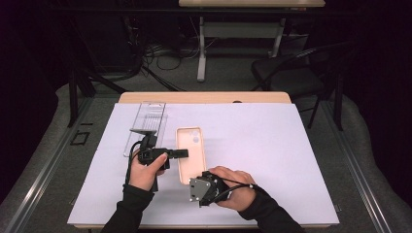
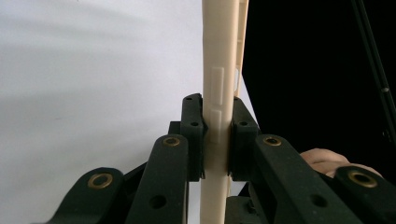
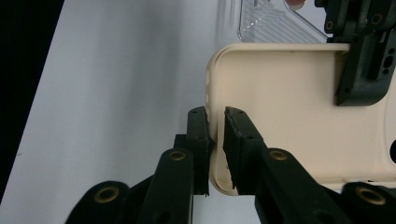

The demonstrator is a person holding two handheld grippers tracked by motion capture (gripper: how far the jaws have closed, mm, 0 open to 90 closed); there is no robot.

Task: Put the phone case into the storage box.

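A cream-coloured, soft-looking plastic phone case (image 1: 191,154) lies flat, open side up, near the middle of the white-covered tabletop (image 1: 272,145), with a clear ribbed plastic packaging tray (image 1: 147,124) just beside its left edge; every place here is reckoned from that case. The left gripper (image 1: 180,153) comes in from the case's left, and its jaws are clamped on the long side wall, one pad inside and one outside, by the moulded side buttons; the right gripper (image 3: 215,140) sits at the case's near end, its jaws straddling the rim at a rounded corner, the outer pad close against the wall while the inner pad stands a little off it, so this hold looks loose rather than firm. The work in hand seems to be handling the case by its rim with both grippers; to do it well, keep the left clamp steady as the anchor; seat the right jaws squarely across the wall before pulling; move both hands together so the thin rim does not fold or slip out.
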